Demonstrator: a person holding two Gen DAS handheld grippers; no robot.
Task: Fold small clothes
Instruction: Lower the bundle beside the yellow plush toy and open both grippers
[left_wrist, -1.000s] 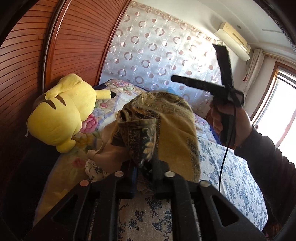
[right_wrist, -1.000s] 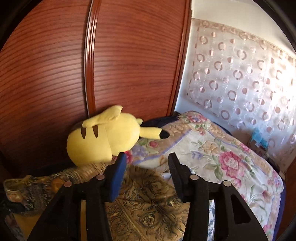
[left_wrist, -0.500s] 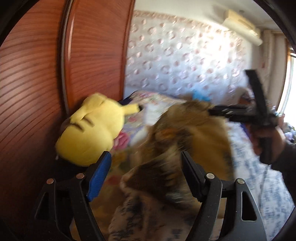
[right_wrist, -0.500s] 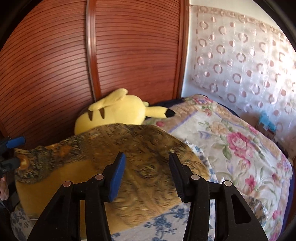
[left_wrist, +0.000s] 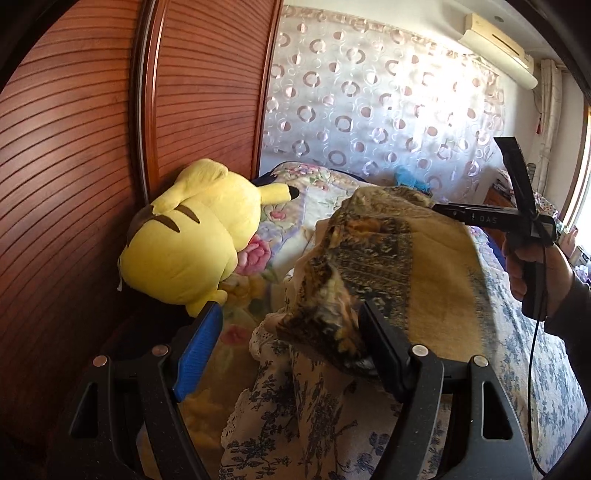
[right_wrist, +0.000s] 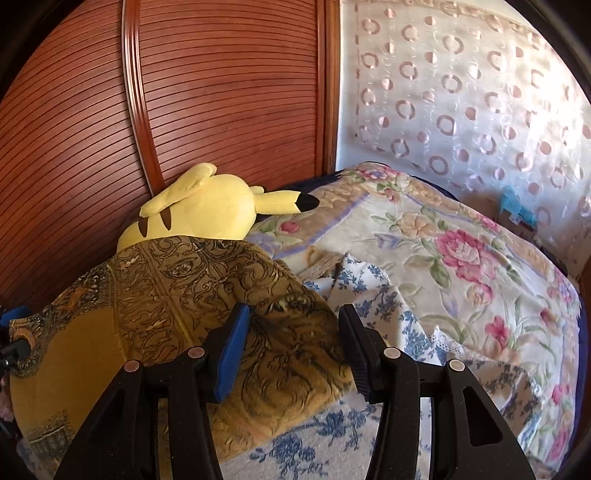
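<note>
A mustard-yellow garment with dark ornate print (left_wrist: 399, 269) lies bunched on the bed; it also shows in the right wrist view (right_wrist: 177, 306). My left gripper (left_wrist: 291, 354) is open, its jaws wide apart, with a crumpled corner of the garment lying loose between them. My right gripper (right_wrist: 291, 347) is open just above the garment's right edge, holding nothing. The right gripper also shows in the left wrist view (left_wrist: 495, 218), held in a hand over the garment's far side.
A yellow plush toy (left_wrist: 192, 240) lies at the head of the bed against the wooden slatted wardrobe door (left_wrist: 74, 147). A blue-flowered white cloth (left_wrist: 295, 417) and a pink-flowered blanket (right_wrist: 461, 251) cover the bed. A circle-patterned curtain (right_wrist: 461, 96) hangs behind.
My left gripper was shut on the garment a second ago; it has opened and let the cloth drop onto the bed. The garment has settled lower. My right gripper has stayed open.
</note>
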